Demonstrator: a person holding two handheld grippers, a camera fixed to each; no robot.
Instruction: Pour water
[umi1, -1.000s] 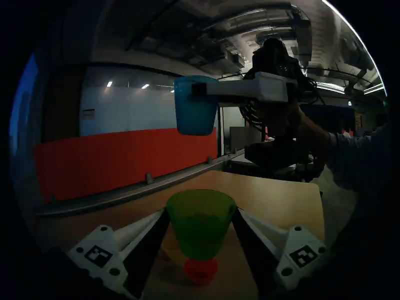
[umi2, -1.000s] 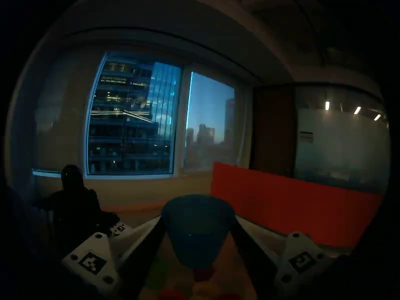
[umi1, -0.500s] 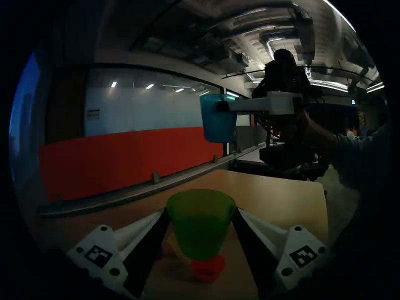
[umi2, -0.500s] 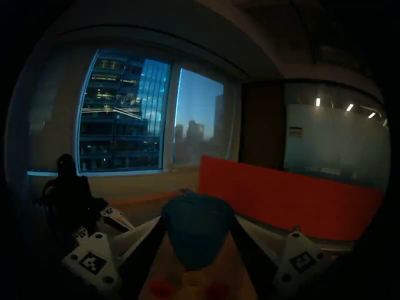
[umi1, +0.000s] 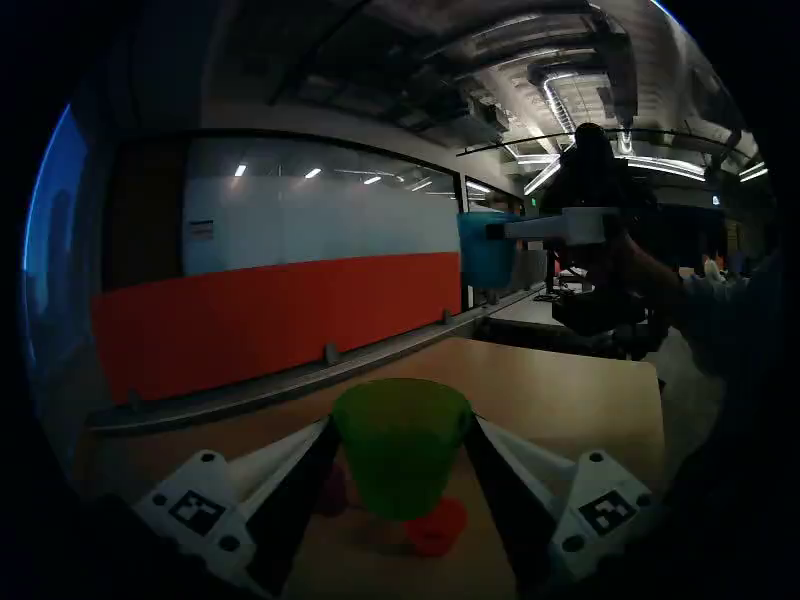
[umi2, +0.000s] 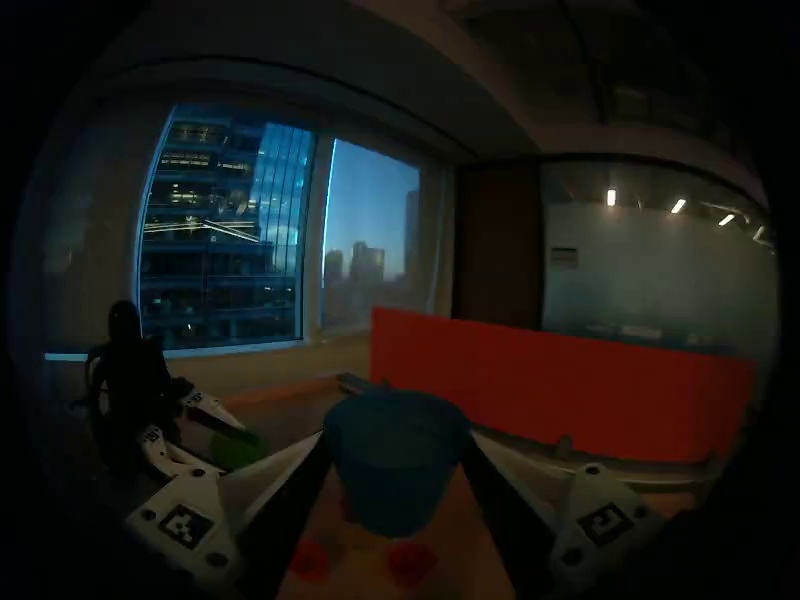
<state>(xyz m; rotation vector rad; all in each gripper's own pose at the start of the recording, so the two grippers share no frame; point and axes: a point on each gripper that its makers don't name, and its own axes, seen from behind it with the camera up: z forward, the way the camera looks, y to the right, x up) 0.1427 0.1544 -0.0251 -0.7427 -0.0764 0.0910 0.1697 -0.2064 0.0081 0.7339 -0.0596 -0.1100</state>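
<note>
Nothing readable: the notice (umi1: 201, 229) on the glass wall (umi1: 330, 225), upper left, is too small; marker squares (umi1: 196, 511) on the left gripper (umi1: 400, 445) bear patterns only.

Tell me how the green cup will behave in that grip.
The green cup looks like thin, translucent plastic: probably light and somewhat squeezable. It narrows toward its base, so in the left hand-held gripper it likely wedges rather than drops.

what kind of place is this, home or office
Probably a city office: large windows facing tall buildings, a frosted glass wall above an orange panel, and bare ducts overhead.
</note>
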